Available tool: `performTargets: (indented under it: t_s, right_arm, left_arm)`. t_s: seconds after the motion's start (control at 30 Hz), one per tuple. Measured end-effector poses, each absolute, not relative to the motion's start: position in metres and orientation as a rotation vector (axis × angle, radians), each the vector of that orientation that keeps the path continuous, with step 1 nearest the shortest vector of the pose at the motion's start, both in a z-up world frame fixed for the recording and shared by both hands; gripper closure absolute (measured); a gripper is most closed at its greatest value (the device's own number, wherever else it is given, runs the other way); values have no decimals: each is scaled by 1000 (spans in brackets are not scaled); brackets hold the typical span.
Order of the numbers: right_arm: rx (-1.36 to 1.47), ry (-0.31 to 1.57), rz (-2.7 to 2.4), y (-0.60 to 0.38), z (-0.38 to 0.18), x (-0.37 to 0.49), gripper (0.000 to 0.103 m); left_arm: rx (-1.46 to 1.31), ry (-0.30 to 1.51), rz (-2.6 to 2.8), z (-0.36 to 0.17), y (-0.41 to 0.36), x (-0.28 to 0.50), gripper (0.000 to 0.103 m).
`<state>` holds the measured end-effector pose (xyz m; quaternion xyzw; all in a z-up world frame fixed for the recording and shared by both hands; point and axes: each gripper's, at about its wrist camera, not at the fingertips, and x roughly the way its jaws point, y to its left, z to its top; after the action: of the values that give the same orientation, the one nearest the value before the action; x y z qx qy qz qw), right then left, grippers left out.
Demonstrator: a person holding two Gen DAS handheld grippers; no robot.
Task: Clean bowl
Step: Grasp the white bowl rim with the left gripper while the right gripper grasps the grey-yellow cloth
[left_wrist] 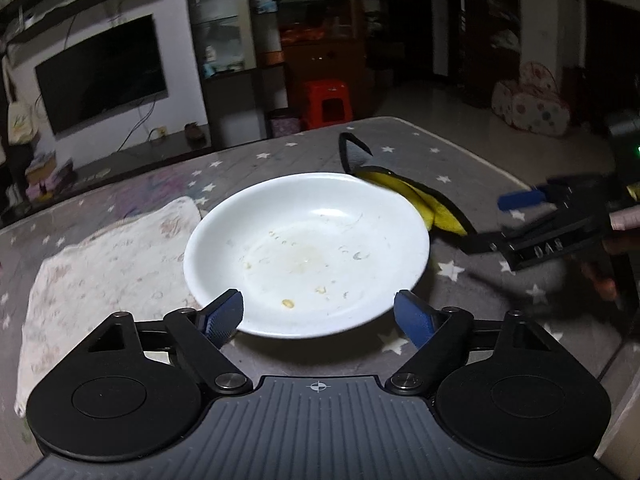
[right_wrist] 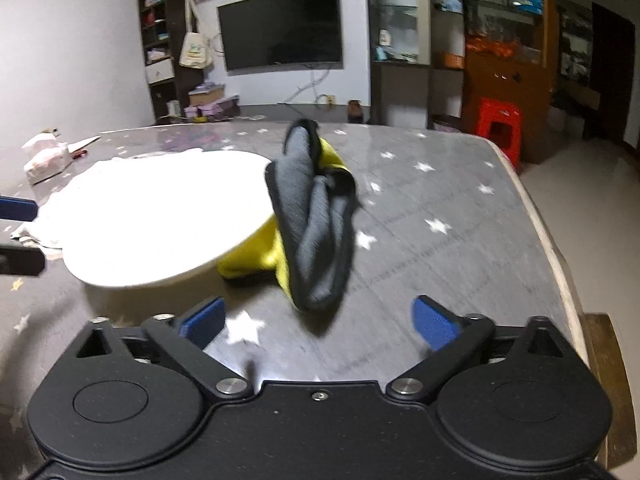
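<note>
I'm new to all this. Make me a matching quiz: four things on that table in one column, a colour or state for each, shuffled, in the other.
Things:
1. bowl
2. cloth
3. towel
4. left gripper

Descriptions:
A. grey and yellow, crumpled beside the bowl
B. open, at the bowl's near rim
C. white, with bits of food inside
D. pale, lying flat, the bowl partly on it

Pairs: 1-C, 2-A, 3-D, 4-B
</note>
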<state>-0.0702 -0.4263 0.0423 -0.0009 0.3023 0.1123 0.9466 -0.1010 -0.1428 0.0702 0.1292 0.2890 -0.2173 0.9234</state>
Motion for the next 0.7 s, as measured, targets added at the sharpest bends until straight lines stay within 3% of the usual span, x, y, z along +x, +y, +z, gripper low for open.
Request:
performTargets:
  t_s: [0.13, 0.33, 0.53, 0.7]
  right_arm:
    - [-10, 620, 245, -420, 44, -55, 24]
    - [-12, 626, 257, -418, 45, -33, 39]
    - [9, 647, 274, -419, 40, -14, 49]
    - [-7, 663, 285, -418, 31, -5, 51]
  left_arm:
    - [310, 585, -474, 69, -146, -99, 26]
    - [367, 584, -513, 65, -155, -93, 32]
    - [433, 574, -562, 62, -169, -89, 33]
    - [514, 568, -609, 54, -186, -84, 33]
